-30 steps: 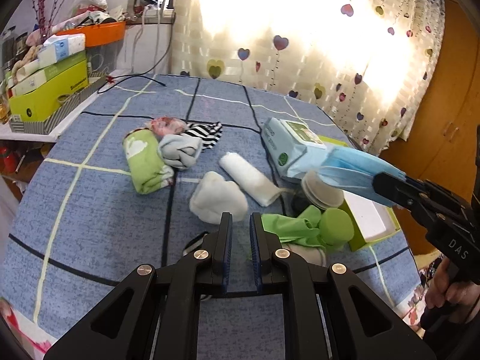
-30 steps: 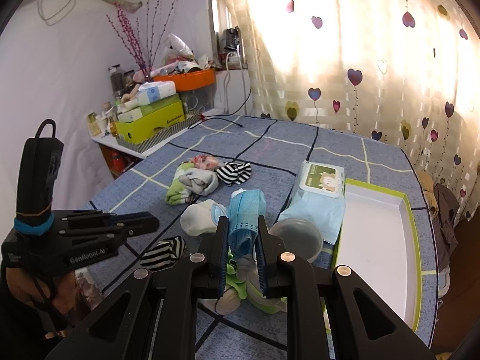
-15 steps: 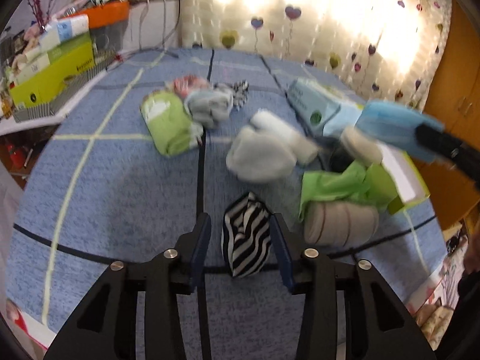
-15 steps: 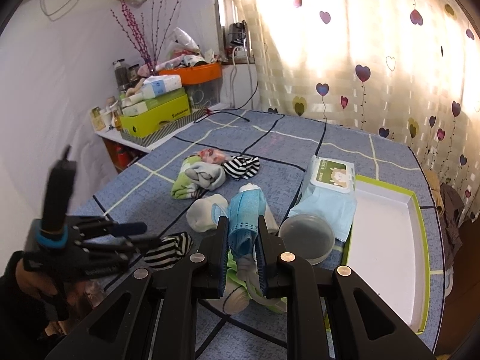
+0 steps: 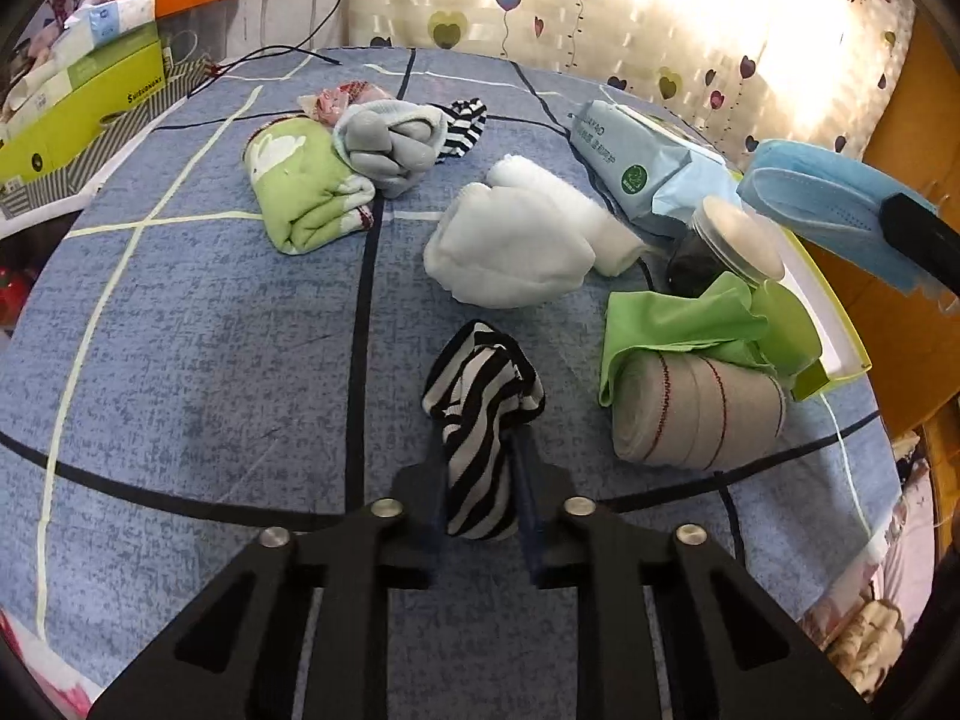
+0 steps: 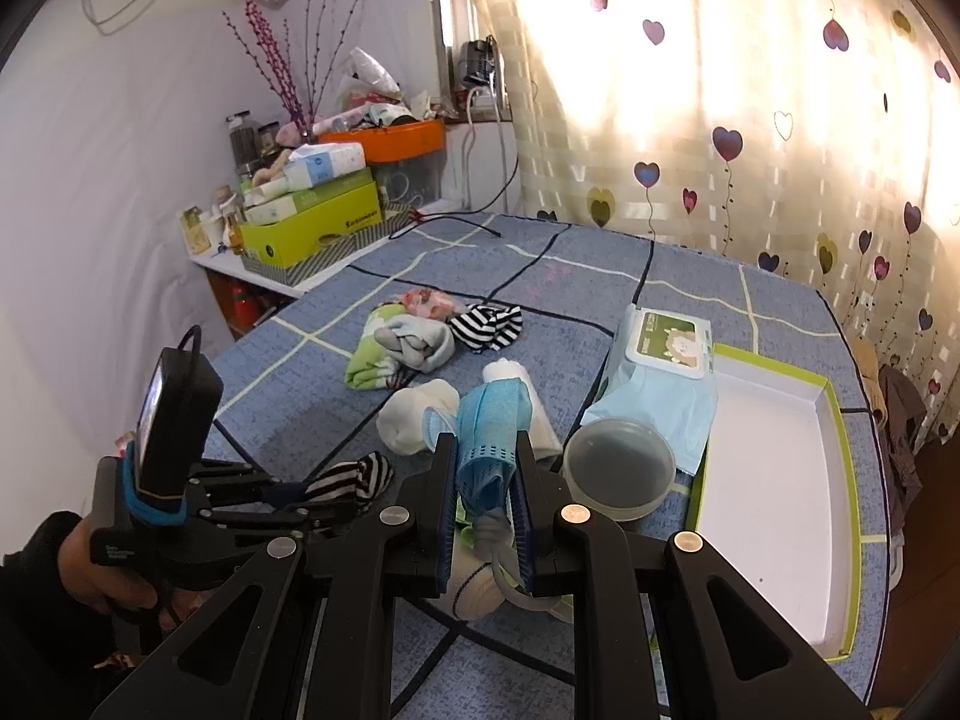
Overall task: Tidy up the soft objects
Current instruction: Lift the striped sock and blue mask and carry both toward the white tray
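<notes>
Left wrist view: the left gripper has just been closing, and its jaws now pinch a striped sock between them, the sock's free end flopping forward over the blue tablecloth.
Right wrist view: the right gripper is clamped narrow on a folded blue face mask, raised above the cloth.
Landmark: the white tray with its green rim, at the table's right edge.
Sock's place: well left of the tray, with a beige bandage roll and a green cloth between the two.
Second striped sock: far from the tray, beside a grey sock bundle and a green towel.
Step in hand, as I judge it: securing the sock for lifting.
Doing it well: grip looks centred on the sock's body; raise it straight before swinging, so the loose end clears the bandage roll.
Risk: soft knit can slide out of a shallow pinch.
Mask hand: best kept level and clear of the left gripper's path.
</notes>
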`<state>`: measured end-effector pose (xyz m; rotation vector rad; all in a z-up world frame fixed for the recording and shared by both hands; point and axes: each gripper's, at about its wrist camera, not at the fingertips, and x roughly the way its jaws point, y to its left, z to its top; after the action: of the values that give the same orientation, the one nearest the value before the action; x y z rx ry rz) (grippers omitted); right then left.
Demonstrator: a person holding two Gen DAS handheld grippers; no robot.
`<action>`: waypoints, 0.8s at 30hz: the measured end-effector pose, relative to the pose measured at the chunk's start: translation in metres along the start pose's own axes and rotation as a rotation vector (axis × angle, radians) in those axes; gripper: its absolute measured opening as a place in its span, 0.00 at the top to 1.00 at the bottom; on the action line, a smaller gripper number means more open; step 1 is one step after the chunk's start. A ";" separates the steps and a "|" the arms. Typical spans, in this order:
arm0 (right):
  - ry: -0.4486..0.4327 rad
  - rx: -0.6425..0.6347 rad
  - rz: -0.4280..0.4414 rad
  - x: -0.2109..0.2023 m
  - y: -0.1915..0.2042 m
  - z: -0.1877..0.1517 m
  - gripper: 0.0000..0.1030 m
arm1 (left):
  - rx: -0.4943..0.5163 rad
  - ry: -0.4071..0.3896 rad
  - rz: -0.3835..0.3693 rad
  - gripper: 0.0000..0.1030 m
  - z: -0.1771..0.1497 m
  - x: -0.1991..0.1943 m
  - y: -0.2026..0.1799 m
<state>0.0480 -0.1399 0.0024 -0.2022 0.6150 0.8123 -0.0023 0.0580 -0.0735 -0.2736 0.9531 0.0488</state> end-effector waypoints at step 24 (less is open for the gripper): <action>-0.064 0.033 -0.034 -0.021 -0.026 0.004 0.85 | 0.013 -0.168 -0.093 0.87 0.052 -0.056 -0.047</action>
<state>0.0575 -0.1692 0.0168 -0.1557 0.5633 0.7728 0.0146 0.0299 0.0104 -0.2972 0.7728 -0.0191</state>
